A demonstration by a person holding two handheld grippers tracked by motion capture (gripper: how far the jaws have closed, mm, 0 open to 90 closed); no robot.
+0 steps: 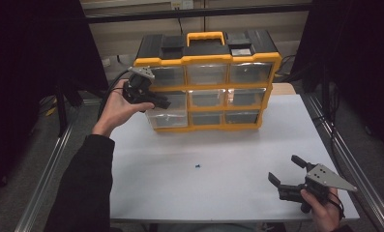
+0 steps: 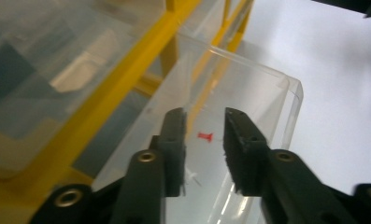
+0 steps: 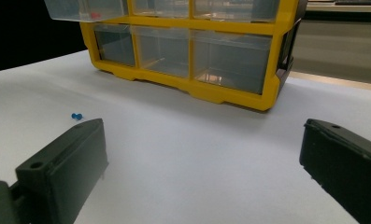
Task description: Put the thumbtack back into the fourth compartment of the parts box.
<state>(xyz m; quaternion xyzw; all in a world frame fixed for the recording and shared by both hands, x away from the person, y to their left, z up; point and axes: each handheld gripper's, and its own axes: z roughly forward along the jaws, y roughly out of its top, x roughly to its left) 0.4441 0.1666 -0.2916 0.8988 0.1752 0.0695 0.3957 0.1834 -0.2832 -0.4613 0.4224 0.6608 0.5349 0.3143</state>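
Note:
A yellow and black drawer organizer [image 1: 206, 60] stands at the back of the white table [image 1: 238, 145]. Its middle-left clear drawer [image 1: 168, 117] is pulled out. My left gripper [image 1: 163, 102] hovers just above that drawer, its jaws a narrow gap apart and holding nothing. Looking along the left gripper [image 2: 204, 114], I see a red pushpin [image 2: 204, 136] lying on the floor of the drawer [image 2: 272, 93] below the jaws. A blue pushpin [image 1: 198, 166] lies on the table in front of the organizer. My right gripper [image 1: 284, 168] rests wide open near the front right corner, well apart from the blue pushpin [image 3: 76, 116].
The organizer [image 3: 192, 88] holds several other clear drawers, all pushed in. The pulled-out drawer [image 3: 87, 11] overhangs the table at the organizer's left. Metal rails [image 1: 347, 159] run along both table sides. Dark curtains flank the space.

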